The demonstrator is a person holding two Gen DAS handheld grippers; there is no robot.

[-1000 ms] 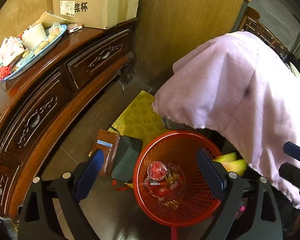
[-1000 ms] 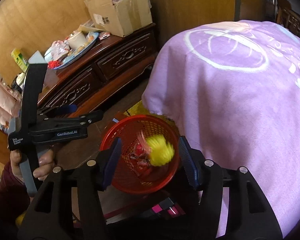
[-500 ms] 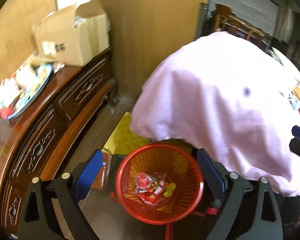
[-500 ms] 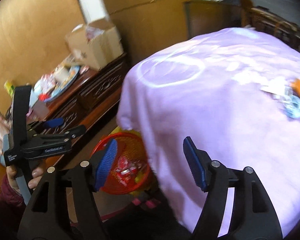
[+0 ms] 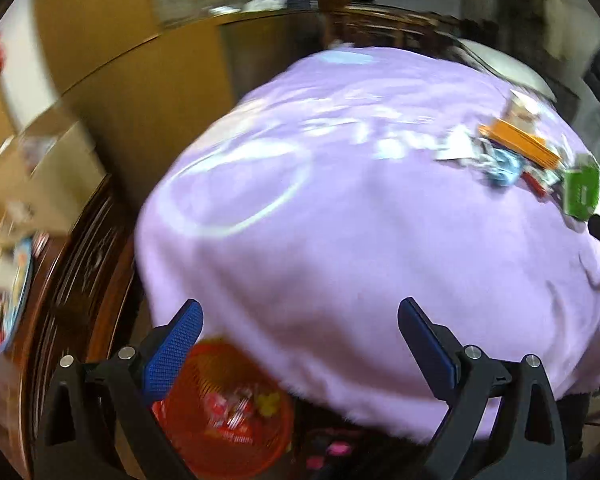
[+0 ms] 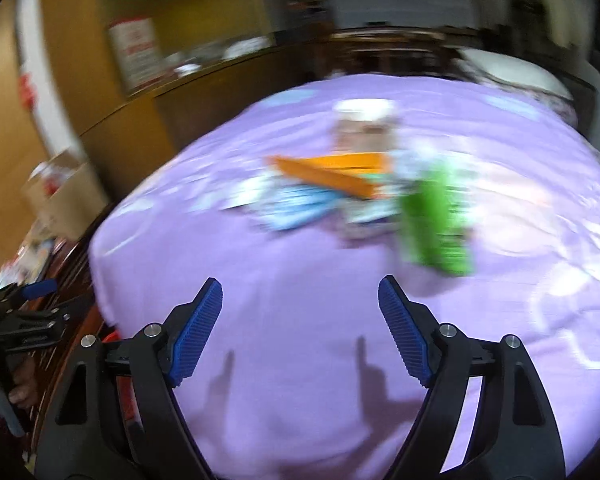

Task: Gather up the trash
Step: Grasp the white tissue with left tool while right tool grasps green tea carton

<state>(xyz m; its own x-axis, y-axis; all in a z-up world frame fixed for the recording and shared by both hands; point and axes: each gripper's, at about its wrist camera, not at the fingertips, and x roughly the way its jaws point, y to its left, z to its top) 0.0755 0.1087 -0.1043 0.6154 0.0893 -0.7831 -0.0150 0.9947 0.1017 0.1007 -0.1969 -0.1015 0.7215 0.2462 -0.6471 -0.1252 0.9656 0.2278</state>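
Note:
A red mesh trash basket (image 5: 204,452) with wrappers and a yellow piece inside sits on the floor under the table's edge. The table is covered by a purple cloth (image 5: 360,248) (image 6: 300,300). On it lies a blurred pile of trash: an orange flat box (image 6: 332,174) (image 5: 520,146), a green packet (image 6: 436,224) (image 5: 580,192), a blue wrapper (image 6: 296,206) and a white-lidded cup (image 6: 364,128). My left gripper (image 5: 300,344) is open and empty above the basket and cloth edge. My right gripper (image 6: 300,328) is open and empty over the cloth, short of the pile.
A dark wooden sideboard (image 5: 72,280) stands at the left with a cardboard box (image 5: 40,176) and a tray of items on it. A wooden partition (image 5: 160,100) is behind. The left gripper's handle shows at the left in the right wrist view (image 6: 16,320).
A yellow piece dropped from my right gripper into the basket. Both grippers then rose and swung from the basket toward the tabletop, bringing the trash pile into view. Both stay open.

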